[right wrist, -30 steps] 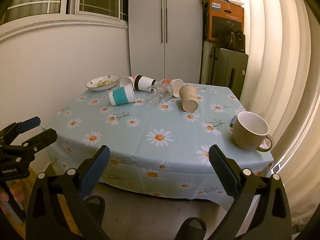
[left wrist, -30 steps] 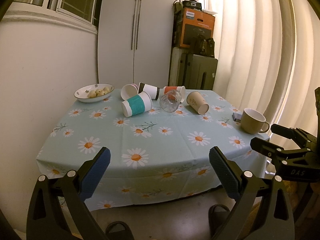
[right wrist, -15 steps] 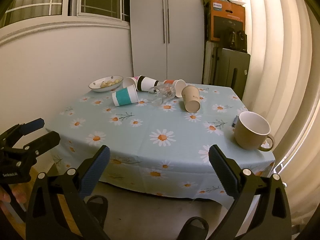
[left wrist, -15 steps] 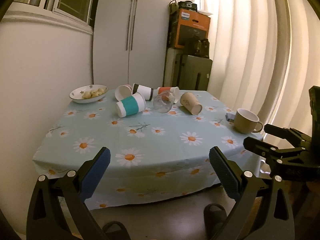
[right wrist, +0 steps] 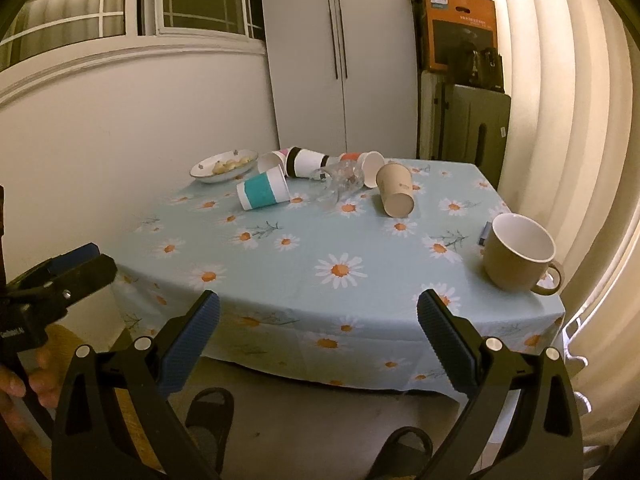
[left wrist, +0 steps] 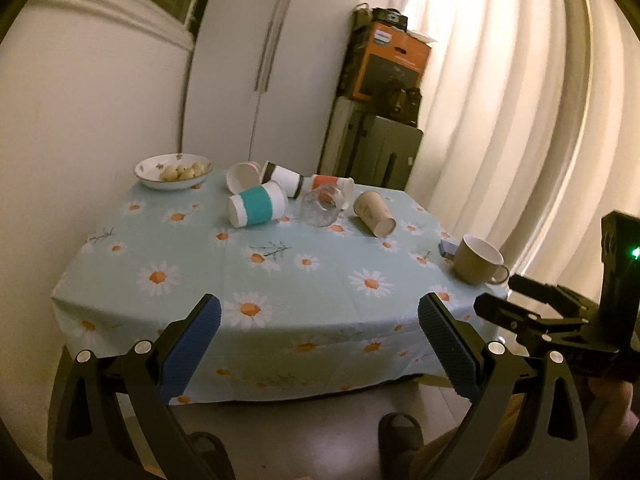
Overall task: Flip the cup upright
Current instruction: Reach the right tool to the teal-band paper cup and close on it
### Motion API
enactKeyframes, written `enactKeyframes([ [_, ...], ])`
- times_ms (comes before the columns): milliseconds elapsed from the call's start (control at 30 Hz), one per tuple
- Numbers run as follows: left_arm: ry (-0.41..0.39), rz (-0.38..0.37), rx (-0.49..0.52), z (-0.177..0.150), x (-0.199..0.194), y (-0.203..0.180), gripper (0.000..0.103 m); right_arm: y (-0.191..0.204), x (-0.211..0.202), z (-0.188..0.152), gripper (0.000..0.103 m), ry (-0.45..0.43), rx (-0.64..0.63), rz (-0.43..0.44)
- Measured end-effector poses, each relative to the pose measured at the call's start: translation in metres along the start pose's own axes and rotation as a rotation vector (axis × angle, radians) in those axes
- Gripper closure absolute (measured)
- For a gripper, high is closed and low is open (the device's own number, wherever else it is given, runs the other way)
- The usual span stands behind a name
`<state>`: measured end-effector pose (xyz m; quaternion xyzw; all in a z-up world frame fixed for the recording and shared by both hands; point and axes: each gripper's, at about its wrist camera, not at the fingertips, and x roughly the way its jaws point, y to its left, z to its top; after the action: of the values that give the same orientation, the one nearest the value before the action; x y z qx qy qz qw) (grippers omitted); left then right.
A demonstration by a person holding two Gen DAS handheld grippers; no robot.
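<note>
Several cups lie on their sides at the far end of the daisy tablecloth (left wrist: 280,280): a teal-banded cup (left wrist: 258,209) (right wrist: 264,193), a black-banded cup (left wrist: 282,178) (right wrist: 306,162), an orange-banded cup (left wrist: 332,184), a clear glass (left wrist: 322,208) (right wrist: 340,184) and a tan paper cup (left wrist: 374,214) (right wrist: 394,194). A tan mug (left wrist: 476,260) (right wrist: 518,252) stands upright at the right edge. My left gripper (left wrist: 318,344) and right gripper (right wrist: 318,340) are both open and empty, in front of the table's near edge.
A white bowl of food (left wrist: 173,171) (right wrist: 224,166) sits at the far left corner. A small dark object (right wrist: 485,234) lies behind the mug. A cupboard (right wrist: 340,60), stacked boxes (right wrist: 460,32) and curtains (right wrist: 568,100) stand behind the table.
Both grippers have drawn back from the table and stayed open. The left view has tilted and shifted left; the table looks farther away.
</note>
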<state>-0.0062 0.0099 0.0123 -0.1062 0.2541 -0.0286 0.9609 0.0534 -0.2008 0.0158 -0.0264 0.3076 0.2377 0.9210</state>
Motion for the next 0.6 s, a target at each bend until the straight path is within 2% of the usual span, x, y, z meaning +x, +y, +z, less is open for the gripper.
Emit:
enactKeyframes([
  [167,0.09,0.011,0.013,0.011,0.018,0.009,0.007,-0.003,0.027,0.022,0.005,0.081,0.027,0.049],
  [233,0.157,0.037,0.029,0.02,0.036,0.017,0.007,-0.005,0.039,0.034,0.005,0.105,0.059,0.087],
  [333,0.246,0.008,0.059,0.037,0.065,0.031,0.007,-0.004,0.062,0.055,0.005,0.137,0.091,0.121],
  [433,0.256,-0.002,0.132,0.065,0.091,0.044,0.007,-0.003,0.088,0.078,0.005,0.174,0.153,0.191],
  [500,0.329,-0.046,0.201,0.084,0.116,0.05,0.007,-0.006,0.107,0.092,0.005,0.204,0.218,0.231],
  [600,0.38,-0.079,0.3,0.106,0.148,0.054,0.007,-0.01,0.145,0.11,0.005,0.301,0.358,0.303],
])
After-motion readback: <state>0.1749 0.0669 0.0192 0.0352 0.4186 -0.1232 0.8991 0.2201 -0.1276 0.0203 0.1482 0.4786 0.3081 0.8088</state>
